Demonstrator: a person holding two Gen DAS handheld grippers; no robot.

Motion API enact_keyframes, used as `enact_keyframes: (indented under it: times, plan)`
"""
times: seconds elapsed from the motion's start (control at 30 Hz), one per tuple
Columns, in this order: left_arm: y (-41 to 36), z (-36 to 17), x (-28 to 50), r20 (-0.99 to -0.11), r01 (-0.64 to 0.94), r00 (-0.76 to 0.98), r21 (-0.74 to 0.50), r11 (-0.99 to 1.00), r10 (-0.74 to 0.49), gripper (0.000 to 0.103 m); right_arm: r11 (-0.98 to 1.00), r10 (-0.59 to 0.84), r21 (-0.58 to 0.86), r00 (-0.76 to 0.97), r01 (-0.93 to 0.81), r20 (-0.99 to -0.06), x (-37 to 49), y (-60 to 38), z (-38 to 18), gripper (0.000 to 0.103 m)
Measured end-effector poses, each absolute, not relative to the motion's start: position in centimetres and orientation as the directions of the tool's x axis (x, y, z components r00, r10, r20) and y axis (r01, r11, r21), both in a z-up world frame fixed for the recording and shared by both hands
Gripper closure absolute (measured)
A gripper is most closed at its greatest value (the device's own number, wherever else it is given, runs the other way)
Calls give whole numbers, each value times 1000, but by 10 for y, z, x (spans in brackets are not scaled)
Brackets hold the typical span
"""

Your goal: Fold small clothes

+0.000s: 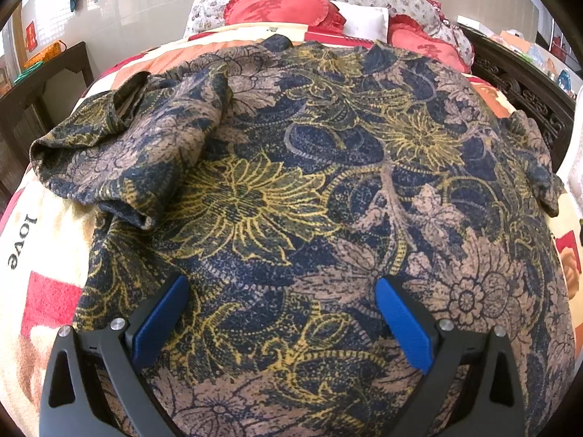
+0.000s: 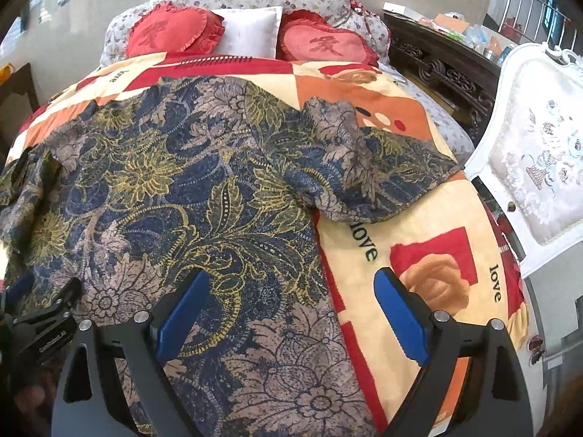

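On bed | floral shirt [image 1: 291, 182] spread | quilt [image 2: 419, 225] reads "love" | both jaws wide

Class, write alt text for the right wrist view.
A floral shirt lies spread on a patterned bedspread, one sleeve pointing right. The open right gripper hovers over its side edge, with heart cushions beyond.

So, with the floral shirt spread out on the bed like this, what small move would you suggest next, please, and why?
Probably lower the right gripper onto the shirt's side edge and close. Both grippers are open and hold nothing, the left gripper hovers mid-shirt, and the right one straddles the edge over the bedspread.
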State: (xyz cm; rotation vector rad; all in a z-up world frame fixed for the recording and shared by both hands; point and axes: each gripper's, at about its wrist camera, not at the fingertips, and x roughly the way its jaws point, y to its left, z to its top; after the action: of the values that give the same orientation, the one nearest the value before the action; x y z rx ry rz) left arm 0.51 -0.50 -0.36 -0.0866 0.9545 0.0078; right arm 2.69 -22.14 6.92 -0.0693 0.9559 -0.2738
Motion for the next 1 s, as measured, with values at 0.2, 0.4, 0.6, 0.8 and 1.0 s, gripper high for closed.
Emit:
enact_keyframes:
  times: [0.2,0.4,0.6,0.8,1.0]
  plan:
    - [-9,12,-19,-845,-13,528,-102,995,-80,0,960,-275,-187,581,207,-766,20,-223,81,2]
    - [-26,36,-59,-798,77,596,-53,996,-89,0,960,-275,-177,603,217,-749,17,-221,88,2]
    - [-43,51,-76,-755,135,635,-101,986,-164,0,959,-278,-180,610,219,-742,17,-220,91,2]
    - [-49,55,-66,-796,108,600,-17,994,-79,0,963,-265,-165,624,215,-735,16,-220,93,2]
    - [-42,58,-56,-818,43,574,50,998,16,0,980,-188,-74,724,186,-663,6,-217,103,2]
